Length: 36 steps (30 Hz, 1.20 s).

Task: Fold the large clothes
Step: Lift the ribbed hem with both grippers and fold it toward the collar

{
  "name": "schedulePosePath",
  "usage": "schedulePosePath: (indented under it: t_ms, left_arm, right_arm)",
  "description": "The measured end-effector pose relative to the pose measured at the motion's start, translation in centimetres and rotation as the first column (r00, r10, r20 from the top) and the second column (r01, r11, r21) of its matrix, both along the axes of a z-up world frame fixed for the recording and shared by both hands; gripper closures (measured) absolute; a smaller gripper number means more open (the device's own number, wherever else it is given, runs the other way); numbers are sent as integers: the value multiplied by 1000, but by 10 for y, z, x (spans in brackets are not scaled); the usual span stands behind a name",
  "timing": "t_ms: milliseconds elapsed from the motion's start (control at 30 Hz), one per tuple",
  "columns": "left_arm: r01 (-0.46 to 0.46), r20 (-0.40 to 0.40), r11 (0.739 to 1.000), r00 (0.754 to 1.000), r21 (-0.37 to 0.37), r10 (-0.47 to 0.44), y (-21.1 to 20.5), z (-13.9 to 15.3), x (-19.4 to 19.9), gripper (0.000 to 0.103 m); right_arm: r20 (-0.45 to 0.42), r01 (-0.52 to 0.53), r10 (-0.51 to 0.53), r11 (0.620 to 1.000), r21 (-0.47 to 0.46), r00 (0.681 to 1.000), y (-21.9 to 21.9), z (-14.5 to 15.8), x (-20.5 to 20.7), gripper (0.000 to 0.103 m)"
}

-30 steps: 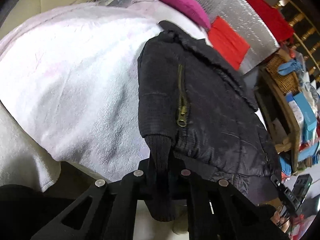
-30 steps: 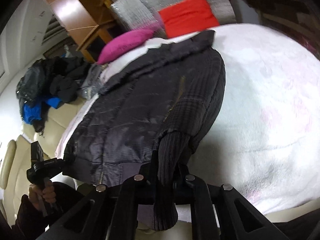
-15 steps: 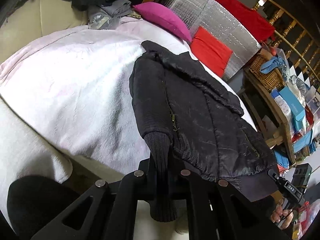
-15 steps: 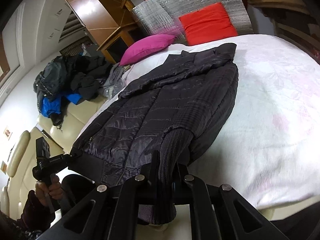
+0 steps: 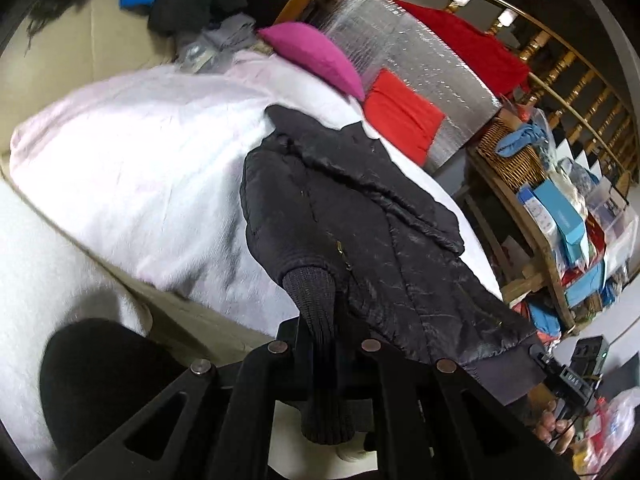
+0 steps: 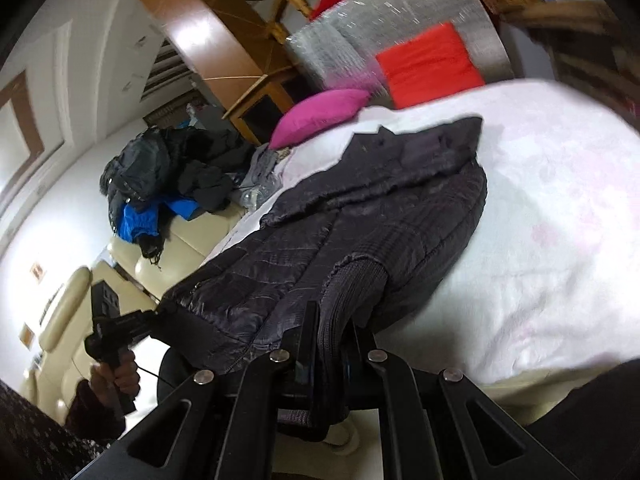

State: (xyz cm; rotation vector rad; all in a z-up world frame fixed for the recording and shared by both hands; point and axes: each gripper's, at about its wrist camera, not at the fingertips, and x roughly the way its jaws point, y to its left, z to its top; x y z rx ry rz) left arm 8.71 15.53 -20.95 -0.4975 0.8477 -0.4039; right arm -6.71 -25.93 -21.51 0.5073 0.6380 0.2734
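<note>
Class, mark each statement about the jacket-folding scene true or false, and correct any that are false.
1. The left tongs grip a ribbed knit cuff of the black jacket. True.
2. The right tongs are open and hold nothing. False: they are shut on the jacket's other ribbed cuff.
3. The jacket lies on a white blanket. True.
4. A magenta cushion lies on top of the jacket. False: it sits beyond the collar end, apart from the jacket.
5. A red cushion leans against a silver padded sheet. True.
6. The jacket is hung on a hanger. False: it lies spread flat.
</note>
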Motion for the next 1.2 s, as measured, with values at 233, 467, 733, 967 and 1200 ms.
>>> schedulePosePath:
  t_ms: [233,467,733,967,1200]
  left_arm:
    - [13,-36,997,999,79,-10,-10,-11,4,95]
    - [35,-172,983,985,179,-4,-30,-36,17,95]
    - [24,-300,984,953,175,30,-32,-64,25,54]
    - [15,-293,988,956,152,30,-34,-69,29,63]
    - [31,-209,988,978,152,1,-32,-54,23,88]
  right_arm:
    - [-96,-24,22,999,-25,995,3,-21,19,94]
    - [-310,-35,46,999,42,950,0,-58,41,90]
    - [-475,46,-3,996,79,880,-17,-100,54,87]
    - [-481,83,1,984,155,877,-17,-119,66,81]
    - [-319,-5,24,998,61,948,2,-73,51,89]
